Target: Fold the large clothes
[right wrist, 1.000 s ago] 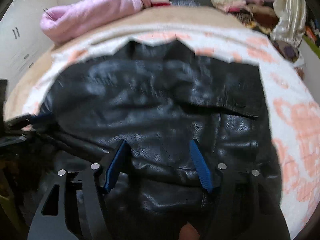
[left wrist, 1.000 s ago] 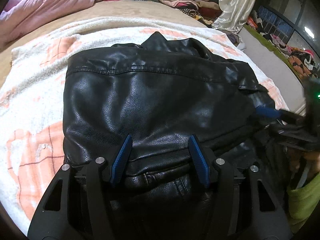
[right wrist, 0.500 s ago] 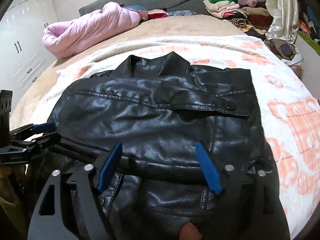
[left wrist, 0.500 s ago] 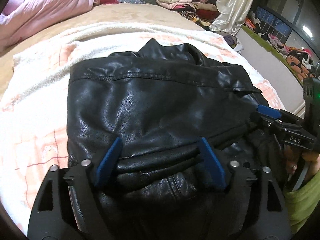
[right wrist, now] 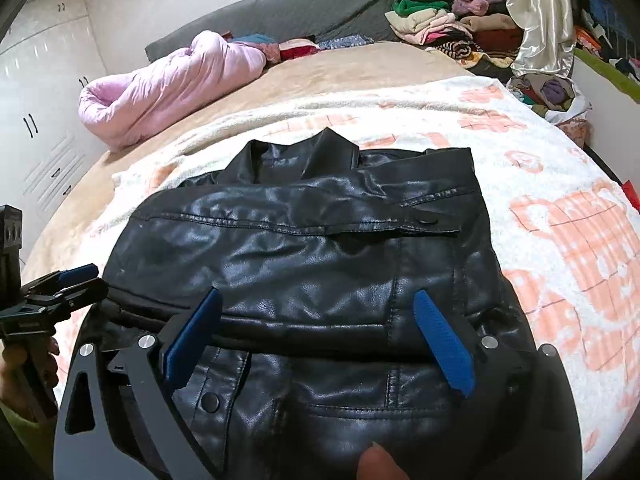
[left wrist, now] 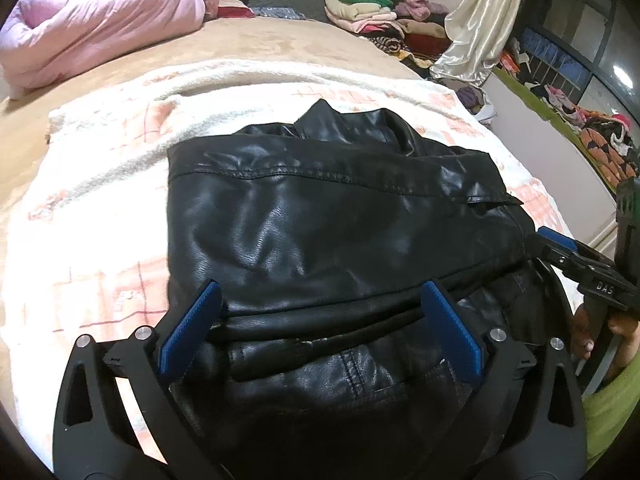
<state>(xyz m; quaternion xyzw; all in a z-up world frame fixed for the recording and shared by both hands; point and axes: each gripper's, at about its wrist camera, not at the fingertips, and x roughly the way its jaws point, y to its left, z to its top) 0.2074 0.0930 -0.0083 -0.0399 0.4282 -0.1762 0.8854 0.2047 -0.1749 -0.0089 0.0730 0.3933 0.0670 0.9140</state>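
The black leather jacket (left wrist: 320, 232) lies on my side of the bed, on the white blanket with orange checks (left wrist: 92, 216), its collar pointing toward the far edge and its lower part doubled up over the body. I judge I laid it so to halve its length; the folded edge runs across just in front of both claws, and the thick leather makes it a fat roll, not a crease.

My left claw (left wrist: 320, 320) hangs over the left half of that fold. Its jaws are opening and already stand wide apart. The fold shows between the blue pads (left wrist: 188, 332), but neither pad presses on it, so I hold nothing there.

My right claw (right wrist: 320, 328) sits over the right half, near the buttoned flap pocket. Its jaws are opening too, spread wide, with leather showing between them and no pad gripping it. I read both as letting go of the fold so the jacket rests by its own weight.
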